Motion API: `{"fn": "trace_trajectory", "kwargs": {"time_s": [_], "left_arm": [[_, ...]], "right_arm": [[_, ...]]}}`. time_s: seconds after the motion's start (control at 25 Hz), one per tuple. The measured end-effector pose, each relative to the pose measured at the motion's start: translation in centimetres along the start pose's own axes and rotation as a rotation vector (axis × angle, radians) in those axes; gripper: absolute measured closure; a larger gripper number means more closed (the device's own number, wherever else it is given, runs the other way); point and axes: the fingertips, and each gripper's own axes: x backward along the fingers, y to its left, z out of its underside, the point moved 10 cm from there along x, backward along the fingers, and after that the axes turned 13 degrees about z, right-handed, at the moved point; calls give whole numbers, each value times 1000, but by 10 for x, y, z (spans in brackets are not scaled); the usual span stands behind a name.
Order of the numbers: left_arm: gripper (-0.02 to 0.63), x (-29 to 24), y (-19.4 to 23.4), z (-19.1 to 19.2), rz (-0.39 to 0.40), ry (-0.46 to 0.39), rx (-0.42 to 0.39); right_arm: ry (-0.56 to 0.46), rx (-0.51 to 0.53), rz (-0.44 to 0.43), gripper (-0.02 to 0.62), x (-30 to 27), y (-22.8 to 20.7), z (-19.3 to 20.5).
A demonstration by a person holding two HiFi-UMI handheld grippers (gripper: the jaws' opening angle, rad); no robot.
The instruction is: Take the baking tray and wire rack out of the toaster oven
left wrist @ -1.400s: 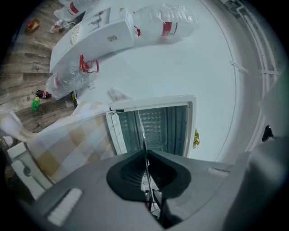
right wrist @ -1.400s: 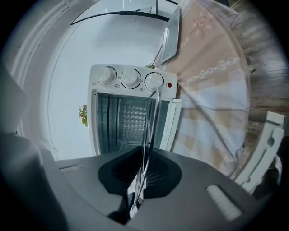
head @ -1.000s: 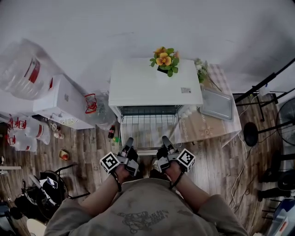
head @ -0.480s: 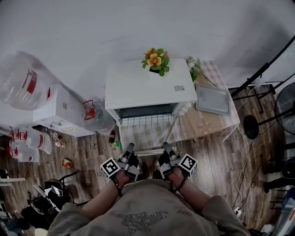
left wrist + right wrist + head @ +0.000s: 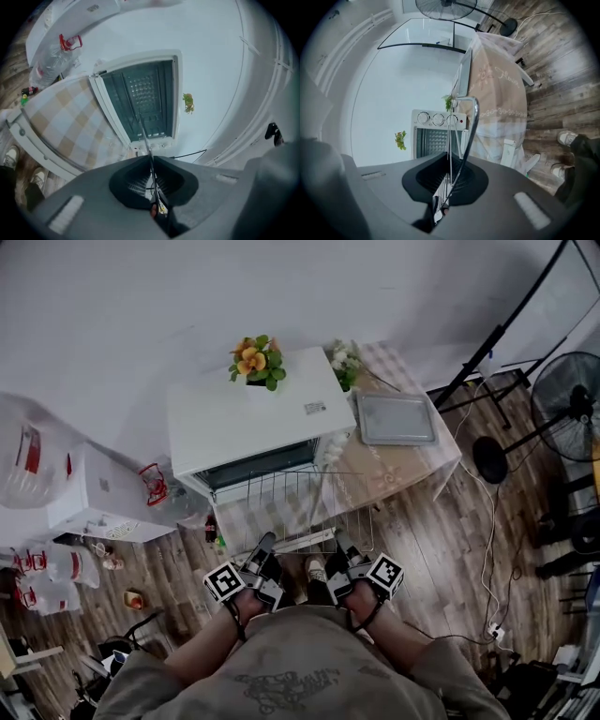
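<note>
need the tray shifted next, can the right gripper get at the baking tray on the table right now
Probably not yet: the right gripper is shut on the wire rack, shared with the left gripper. The baking tray itself lies uncovered on the table.

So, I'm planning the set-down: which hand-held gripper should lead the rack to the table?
Right, probably: both clamp the wire rack, but the right hand-held gripper is on the side nearer the baking tray beside the toaster oven.

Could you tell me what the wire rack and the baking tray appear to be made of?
The wire rack looks like chromed or stainless steel: thin, shiny rods. The baking tray is perhaps aluminium or coated steel: dull grey sheet, raised rim.
</note>
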Motion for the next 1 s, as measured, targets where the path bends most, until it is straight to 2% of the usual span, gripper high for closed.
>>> {"fn": "trace_trajectory", "kwargs": {"time_s": [0.08,0.24,0.52,0.6,0.84,1.0], "left_arm": [[598,-9,3,5,-2,51,-8],[598,-31,3,21,18,120,44],[598,-71,2,55,45,276,40],[598,-83,0,67,64,295,73],[598,-102,18,83,-14,392,18],[600,-121,27,95,-46,419,13]], "right_arm": [[-37,-10,-2,566,10,-4,-7],[-117,-30,-4,566,32,-13,-20],[-235,-73,-4,565,70,-31,-45],[-267,-86,-1,565,80,-35,-51],[-337,-114,19,565,99,-52,-69],[-373,-132,37,566,104,-56,-84]]}}
